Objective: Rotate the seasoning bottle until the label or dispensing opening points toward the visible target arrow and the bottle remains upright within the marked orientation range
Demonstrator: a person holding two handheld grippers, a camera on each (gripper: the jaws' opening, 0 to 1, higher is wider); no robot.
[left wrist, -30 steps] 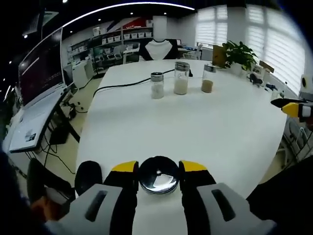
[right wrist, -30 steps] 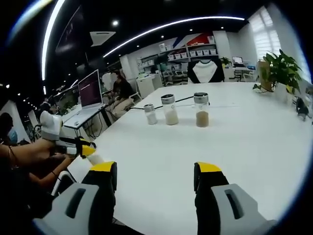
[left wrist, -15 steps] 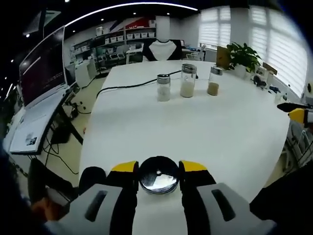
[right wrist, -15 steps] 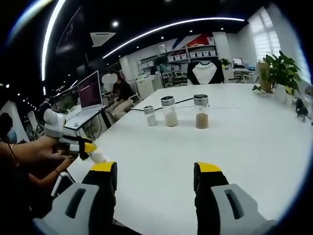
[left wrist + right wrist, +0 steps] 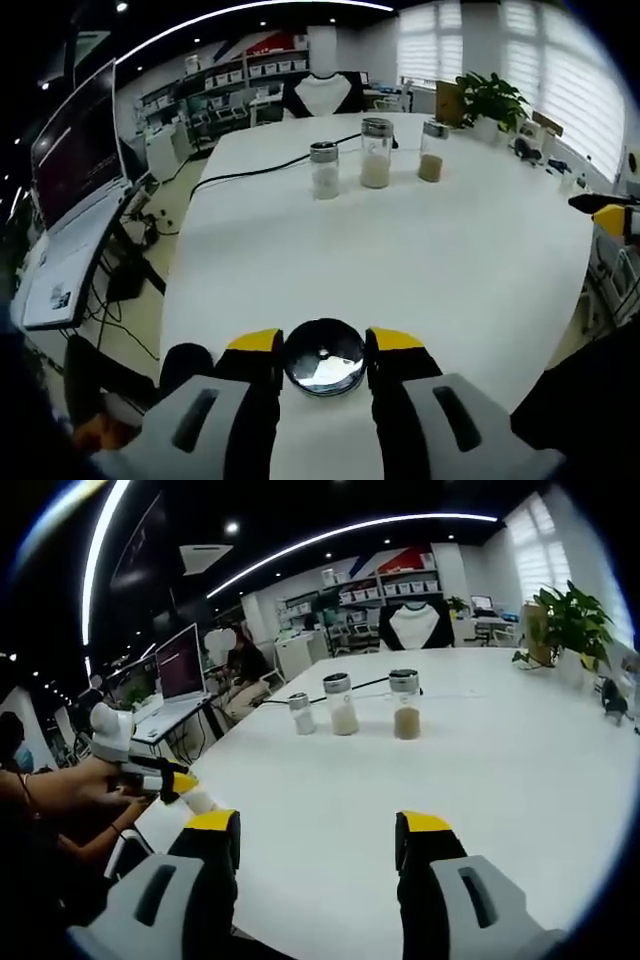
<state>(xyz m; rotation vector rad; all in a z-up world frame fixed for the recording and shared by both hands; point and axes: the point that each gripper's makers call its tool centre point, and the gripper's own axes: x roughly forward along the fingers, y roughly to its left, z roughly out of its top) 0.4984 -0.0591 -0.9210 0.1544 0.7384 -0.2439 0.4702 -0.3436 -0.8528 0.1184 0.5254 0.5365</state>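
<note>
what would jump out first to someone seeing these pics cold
Closest in the left gripper view, a round shiny metal-lidded seasoning bottle sits gripped between the yellow-tipped jaws of the left gripper. Far across the big white table, three clear glass jars with silver lids stand in a row. The right gripper hangs open above bare tabletop.

The left gripper is clamping its jaws on a seasoning bottle at the near edge of the white desk, while three jars are standing across it.

White table, yellow-tipped black tongs
</note>
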